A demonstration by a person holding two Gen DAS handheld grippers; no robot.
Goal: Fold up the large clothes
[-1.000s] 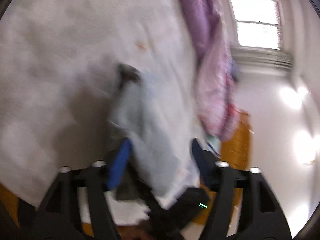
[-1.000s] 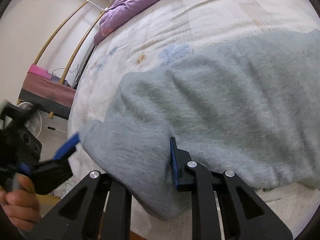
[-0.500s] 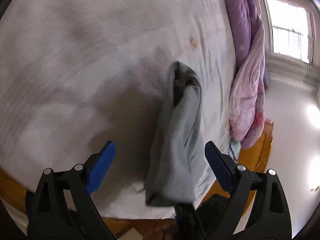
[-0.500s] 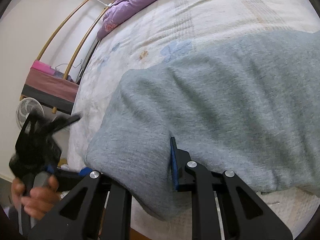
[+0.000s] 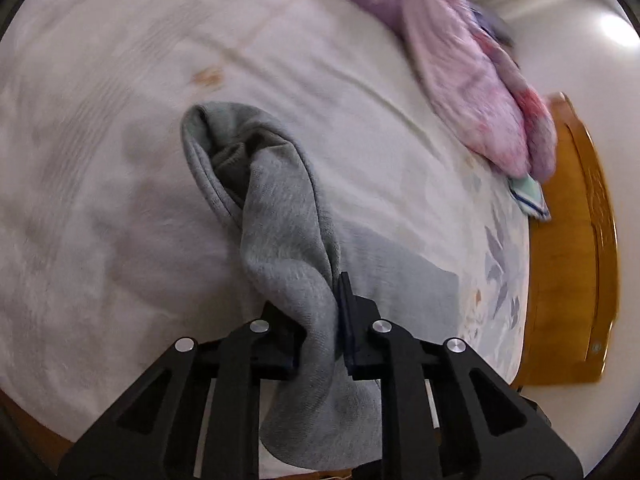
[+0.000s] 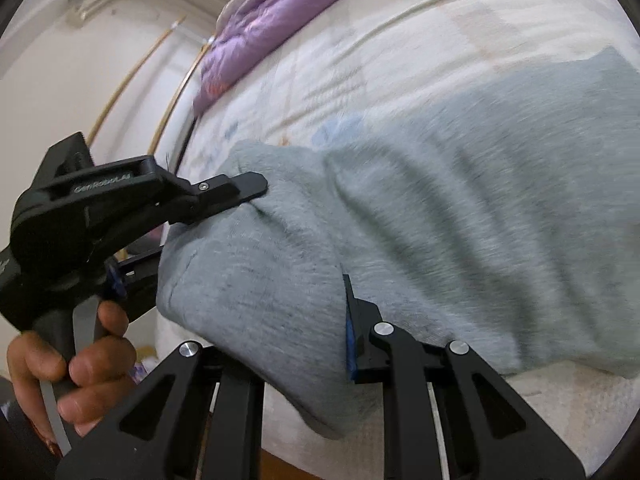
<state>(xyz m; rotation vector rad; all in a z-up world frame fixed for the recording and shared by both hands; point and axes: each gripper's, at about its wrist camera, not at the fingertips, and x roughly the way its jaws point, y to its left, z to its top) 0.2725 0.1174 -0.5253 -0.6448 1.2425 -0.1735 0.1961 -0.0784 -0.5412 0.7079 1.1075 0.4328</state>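
Note:
A grey knit garment (image 5: 280, 220) lies bunched on the pale bed sheet (image 5: 100, 160), one end curled open farther up the bed. My left gripper (image 5: 316, 312) is at the garment's near edge; its jaws are closing and the pads pinch a fold of the cloth. In the right wrist view the garment (image 6: 460, 208) spreads wide across the bed. My right gripper (image 6: 280, 320) is shut on its near hem, the left finger buried under the fabric. One black finger (image 6: 224, 190) of the left gripper lies on top of the garment's left corner, held by a person's hand (image 6: 80, 360).
A purple and pink quilt (image 5: 460, 60) is heaped along the far side of the bed, and its purple part (image 6: 272, 20) also shows in the right wrist view. A folded striped cloth (image 5: 528, 196) sits below it by the wooden bed frame (image 5: 572, 260).
The left gripper, wide open beside the garment half a second ago, has swung in and closed on its near edge. The right gripper keeps its hold and has shifted a little.

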